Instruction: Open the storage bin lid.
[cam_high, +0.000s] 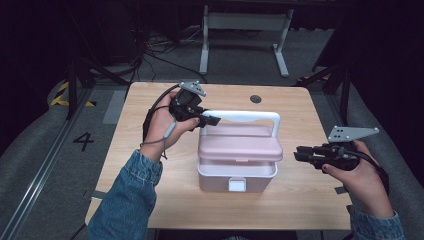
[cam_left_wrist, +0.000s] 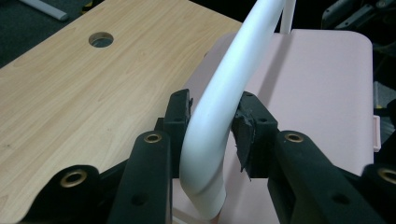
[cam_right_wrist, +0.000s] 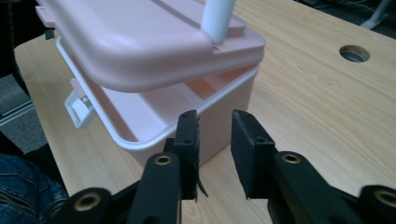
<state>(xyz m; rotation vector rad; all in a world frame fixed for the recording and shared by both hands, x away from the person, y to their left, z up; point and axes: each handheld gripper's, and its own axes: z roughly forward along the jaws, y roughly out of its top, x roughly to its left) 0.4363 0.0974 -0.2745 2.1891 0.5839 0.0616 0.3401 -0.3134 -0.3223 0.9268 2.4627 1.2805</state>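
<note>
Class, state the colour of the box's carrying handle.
White; the handle shows best in the left gripper view.

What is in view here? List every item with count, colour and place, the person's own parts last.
storage box: one, pink, middle of the table, its lid raised off the base with a gap showing.
handle: one, white, arched over the lid.
latch: one, white, front of the base, undone.
table: one, light wood, with a round hole near the far edge.
frame: one, white, on the floor beyond the table.
left tongs: one, black, shut on the handle's left bend.
right tongs: one, black, open, right of the box, touching nothing.
sleeves: two, blue denim, bottom edge.
</note>
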